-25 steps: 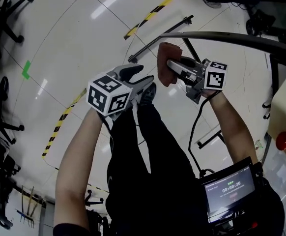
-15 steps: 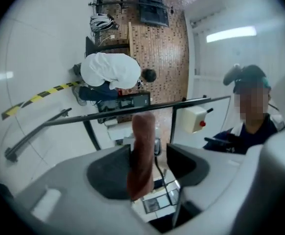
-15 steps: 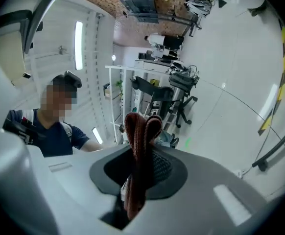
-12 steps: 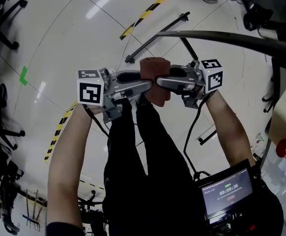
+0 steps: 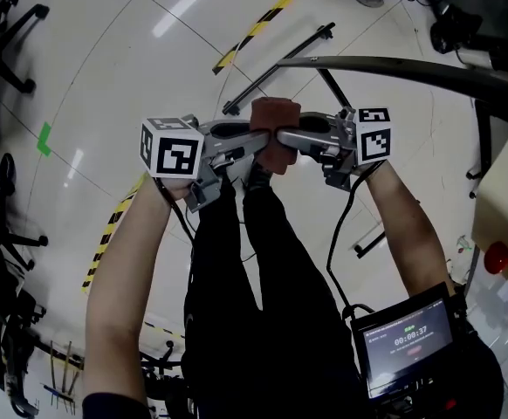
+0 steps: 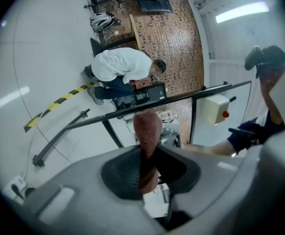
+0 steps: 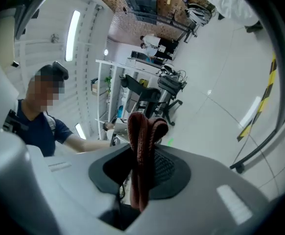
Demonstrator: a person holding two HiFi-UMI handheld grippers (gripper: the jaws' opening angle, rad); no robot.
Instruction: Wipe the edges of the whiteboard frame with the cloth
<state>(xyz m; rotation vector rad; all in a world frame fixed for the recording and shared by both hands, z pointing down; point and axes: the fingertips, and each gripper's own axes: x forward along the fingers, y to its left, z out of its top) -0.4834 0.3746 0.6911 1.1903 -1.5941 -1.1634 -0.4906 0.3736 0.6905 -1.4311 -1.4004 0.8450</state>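
Head view: red cloth (image 5: 275, 113) in mid-air between both grippers; left gripper (image 5: 256, 143) fingers, just now closing, pinch one side; right gripper (image 5: 284, 138) fingers, just now easing apart, clamp the opposite side

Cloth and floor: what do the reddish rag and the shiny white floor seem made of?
Cloth: soft knitted or terry fabric by the look, matte reddish-brown; ribbed loops show along its folded edge. Floor: hard, glossy white, perhaps polished tile or a coating; bright streaks of light mirror in it and thin seams cross it.
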